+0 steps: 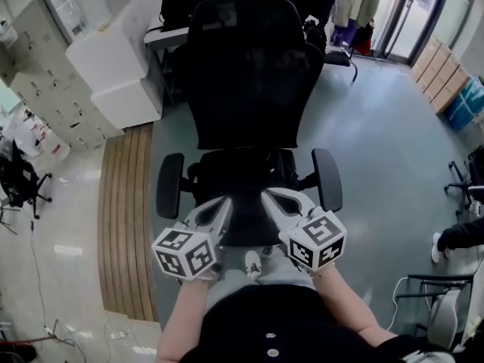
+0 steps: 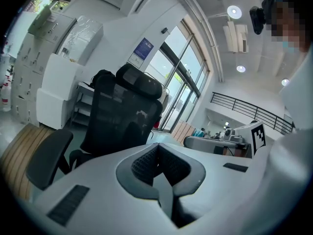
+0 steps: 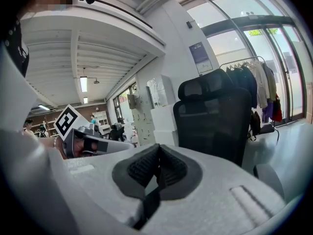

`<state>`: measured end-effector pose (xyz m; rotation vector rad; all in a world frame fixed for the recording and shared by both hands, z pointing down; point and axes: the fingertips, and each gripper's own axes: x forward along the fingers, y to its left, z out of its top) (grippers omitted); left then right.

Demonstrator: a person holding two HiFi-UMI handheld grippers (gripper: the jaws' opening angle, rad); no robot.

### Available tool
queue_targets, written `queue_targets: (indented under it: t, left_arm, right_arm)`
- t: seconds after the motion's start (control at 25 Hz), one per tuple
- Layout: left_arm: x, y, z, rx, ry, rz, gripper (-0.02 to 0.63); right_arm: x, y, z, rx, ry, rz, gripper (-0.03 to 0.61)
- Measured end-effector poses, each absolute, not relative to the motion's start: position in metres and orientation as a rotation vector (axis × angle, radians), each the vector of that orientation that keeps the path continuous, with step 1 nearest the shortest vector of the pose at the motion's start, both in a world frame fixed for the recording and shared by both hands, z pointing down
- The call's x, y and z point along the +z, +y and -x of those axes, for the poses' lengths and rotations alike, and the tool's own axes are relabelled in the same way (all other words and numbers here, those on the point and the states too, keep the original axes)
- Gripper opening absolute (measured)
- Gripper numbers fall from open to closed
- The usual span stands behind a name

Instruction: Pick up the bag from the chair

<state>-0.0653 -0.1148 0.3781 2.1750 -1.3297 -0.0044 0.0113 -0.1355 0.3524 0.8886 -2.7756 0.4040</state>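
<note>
A black mesh-backed office chair (image 1: 246,74) stands right in front of me, its seat (image 1: 242,174) between two armrests. The seat is black on black, and I cannot make out a bag on it. My left gripper (image 1: 225,206) and right gripper (image 1: 269,198) are held side by side just over the seat's front edge, tips pointing at the chair. Both are shut with nothing between the pads. The left gripper (image 2: 157,154) sees the chair (image 2: 122,116) from below; the right gripper (image 3: 157,156) sees the chair (image 3: 215,114) too.
A black backpack (image 1: 185,4) lies on a desk behind the chair. White boxes (image 1: 113,59) and grey lockers stand at the left, beside a wooden slatted strip (image 1: 128,218) on the floor. Cardboard boxes (image 1: 439,74) and another chair (image 1: 435,293) are at the right.
</note>
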Motion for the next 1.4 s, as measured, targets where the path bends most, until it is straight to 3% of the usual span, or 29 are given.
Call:
queue_targets:
  t: [1.4]
  left_arm:
    - [0.455, -0.207, 0.12, 0.065, -1.295, -1.972, 0.017]
  right_arm:
    - [0.424, -0.24, -0.001, 0.638, -2.578, -1.052, 0.0]
